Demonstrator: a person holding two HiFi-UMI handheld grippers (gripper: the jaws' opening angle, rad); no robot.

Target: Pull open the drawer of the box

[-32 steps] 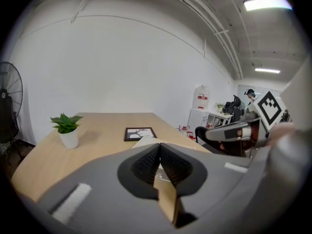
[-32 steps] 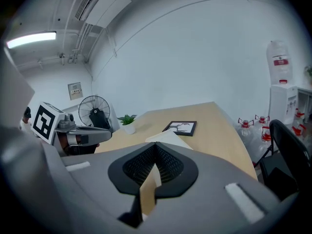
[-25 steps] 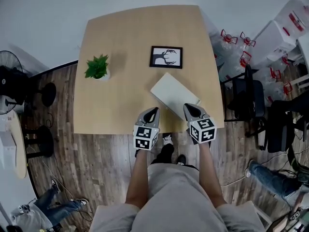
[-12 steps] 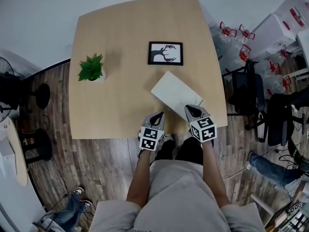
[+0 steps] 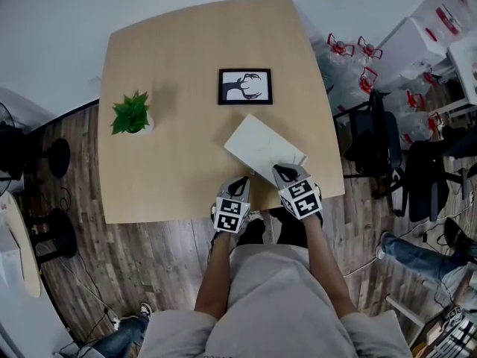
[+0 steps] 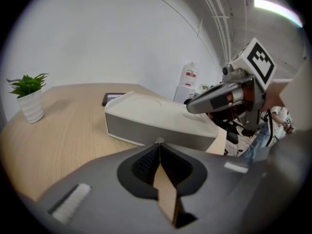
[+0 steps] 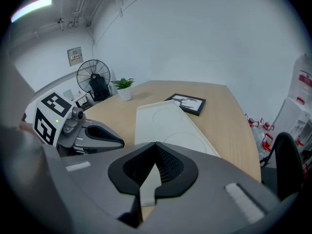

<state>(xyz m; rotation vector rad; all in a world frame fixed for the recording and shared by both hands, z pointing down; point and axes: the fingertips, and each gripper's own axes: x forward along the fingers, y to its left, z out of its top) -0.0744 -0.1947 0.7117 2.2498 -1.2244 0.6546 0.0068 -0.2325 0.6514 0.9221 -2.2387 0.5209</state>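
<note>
Head view: light wooden table (image 5: 171,170) carrying a flat white rectangular box (image 5: 257,144), set askew near the front edge, drawer apparently not yet out. Right gripper (image 5: 283,171) at the box's near corner, jaws pressed together, empty; left gripper (image 5: 240,182) just beside, likewise. Best to part jaws, pinch the drawer front, brace the box, pull straight

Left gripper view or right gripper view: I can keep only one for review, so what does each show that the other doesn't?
Only the left gripper view shows the grey side wall of the box and the right hand-held gripper over it. Only the right gripper view shows a standing fan and the left hand-held gripper. Both show the box, the potted plant, the framed picture and the table.
</note>
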